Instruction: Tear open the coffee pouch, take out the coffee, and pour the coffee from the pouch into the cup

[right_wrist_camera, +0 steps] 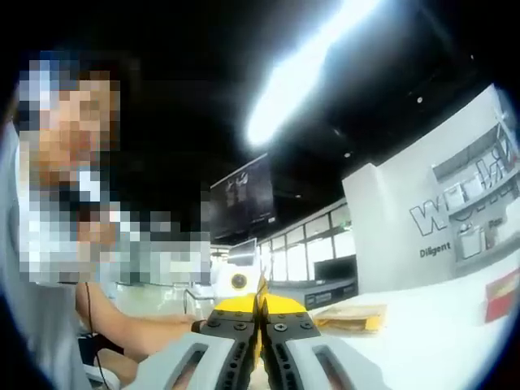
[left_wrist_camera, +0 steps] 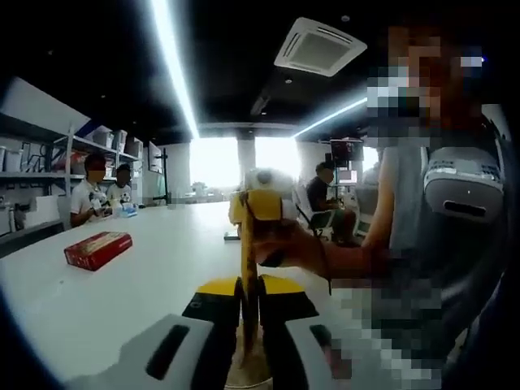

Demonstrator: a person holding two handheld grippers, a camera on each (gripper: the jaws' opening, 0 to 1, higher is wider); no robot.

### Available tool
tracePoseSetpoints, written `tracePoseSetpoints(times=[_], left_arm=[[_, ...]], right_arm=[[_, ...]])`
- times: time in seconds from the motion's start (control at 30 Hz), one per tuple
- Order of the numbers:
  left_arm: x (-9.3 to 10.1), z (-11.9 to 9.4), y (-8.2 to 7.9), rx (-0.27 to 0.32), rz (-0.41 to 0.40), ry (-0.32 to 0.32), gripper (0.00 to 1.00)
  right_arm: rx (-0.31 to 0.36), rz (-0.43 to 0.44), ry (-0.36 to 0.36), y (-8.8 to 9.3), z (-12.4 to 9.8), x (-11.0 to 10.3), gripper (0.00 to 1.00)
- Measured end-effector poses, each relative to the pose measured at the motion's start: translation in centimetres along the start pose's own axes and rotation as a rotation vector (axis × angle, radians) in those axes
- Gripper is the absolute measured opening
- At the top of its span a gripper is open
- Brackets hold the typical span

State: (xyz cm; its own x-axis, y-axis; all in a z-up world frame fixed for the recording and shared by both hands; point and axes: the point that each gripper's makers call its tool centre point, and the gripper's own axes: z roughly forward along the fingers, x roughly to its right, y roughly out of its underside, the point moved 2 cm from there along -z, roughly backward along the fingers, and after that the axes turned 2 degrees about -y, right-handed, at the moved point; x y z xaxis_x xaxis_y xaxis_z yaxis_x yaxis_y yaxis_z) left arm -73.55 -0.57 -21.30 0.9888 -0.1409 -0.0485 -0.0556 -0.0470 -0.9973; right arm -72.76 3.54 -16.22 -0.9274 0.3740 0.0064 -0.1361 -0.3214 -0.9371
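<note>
In the left gripper view a yellow coffee pouch [left_wrist_camera: 247, 252] stands edge-on and upright, and my left gripper [left_wrist_camera: 250, 307] is shut on its lower part. My right gripper [left_wrist_camera: 262, 205], held by a hand, pinches the pouch's top end. A tan round rim [left_wrist_camera: 248, 375], apparently the cup, shows under the jaws. In the right gripper view my right gripper [right_wrist_camera: 258, 315] is shut on a thin yellow sliver of the pouch [right_wrist_camera: 262, 286]. The pouch's tear line is hidden by the jaws.
A red box [left_wrist_camera: 97, 249] lies on the white table [left_wrist_camera: 162, 268] to the left, seen again as a red box [right_wrist_camera: 504, 296]. A flat tan packet [right_wrist_camera: 349, 317] lies on the table. Two seated people [left_wrist_camera: 101, 195] work at the far left; shelves line that wall.
</note>
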Motion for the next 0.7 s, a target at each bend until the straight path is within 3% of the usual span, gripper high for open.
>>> tracePoseSetpoints(times=[0.07, 0.2, 0.4, 0.57, 0.7], left_arm=[[0.0, 0.1, -0.1, 0.002, 0.002, 0.001, 0.15], [-0.2, 0.1, 0.2, 0.011, 0.010, 0.001, 0.05], [-0.3, 0.3, 0.3, -0.006, 0.009, -0.016, 0.03], [-0.1, 0.0, 0.1, 0.016, -0.013, 0.011, 0.05], [-0.2, 0.2, -0.3, 0.048, -0.022, 0.007, 0.13]], right_arm=[[-0.010, 0.001, -0.003, 0.4, 0.2, -0.1, 0.02], [-0.029, -0.007, -0.005, 0.9, 0.4, -0.4, 0.02], [-0.035, -0.011, 0.006, 1.0, 0.1, -0.1, 0.02], [-0.029, -0.014, -0.007, 0.9, 0.4, -0.5, 0.02], [-0.039, -0.019, -0.007, 1.2, 0.4, -0.4, 0.02]])
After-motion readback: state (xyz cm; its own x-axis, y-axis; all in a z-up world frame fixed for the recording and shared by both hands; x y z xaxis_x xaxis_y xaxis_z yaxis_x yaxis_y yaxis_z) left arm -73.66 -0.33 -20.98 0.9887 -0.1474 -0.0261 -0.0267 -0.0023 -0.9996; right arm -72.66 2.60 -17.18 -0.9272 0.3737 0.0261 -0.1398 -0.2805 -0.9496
